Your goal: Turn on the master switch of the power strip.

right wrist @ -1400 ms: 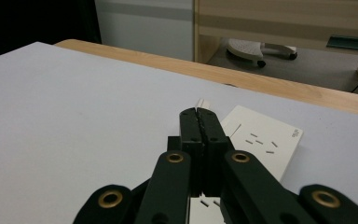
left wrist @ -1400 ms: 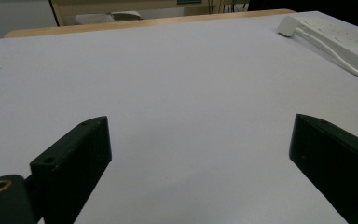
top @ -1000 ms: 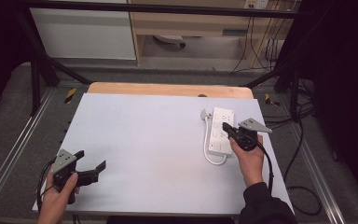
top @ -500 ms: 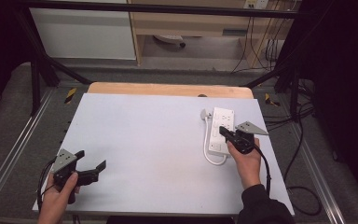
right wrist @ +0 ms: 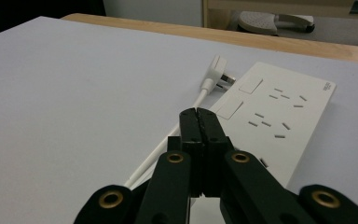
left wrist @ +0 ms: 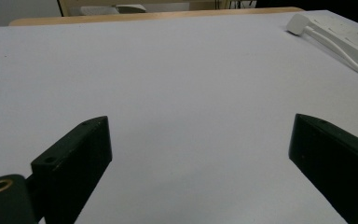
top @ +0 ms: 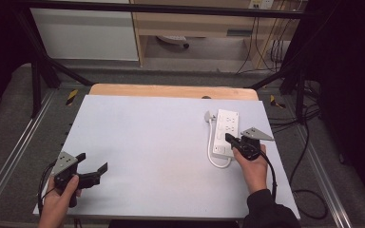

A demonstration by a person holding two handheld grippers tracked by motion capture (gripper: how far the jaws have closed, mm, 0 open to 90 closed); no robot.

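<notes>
Pale grey table top (top: 161, 142), matte and bare across most of its area, with a strip of wood edge (top: 171, 90) along the far side. Metal frame rails run down both sides, dark floor around them. Behind the table: a white cabinet (top: 85, 33), a wooden shelf unit (top: 195, 23) and cables hanging at the right.

White power strip (top: 225, 133) lies flat on the right half of the table. Its cord (top: 212, 156) loops round the near end and runs up the left side, ending at the plug (top: 209, 115) beside the far corner.

Right gripper (top: 229, 138) has its jaws fully together with nothing between them, tips over the near end of the strip; can't tell if they touch it.

Left gripper (top: 95, 170) sits at the near left corner, jaws wide apart, empty, well apart from the strip.
</notes>
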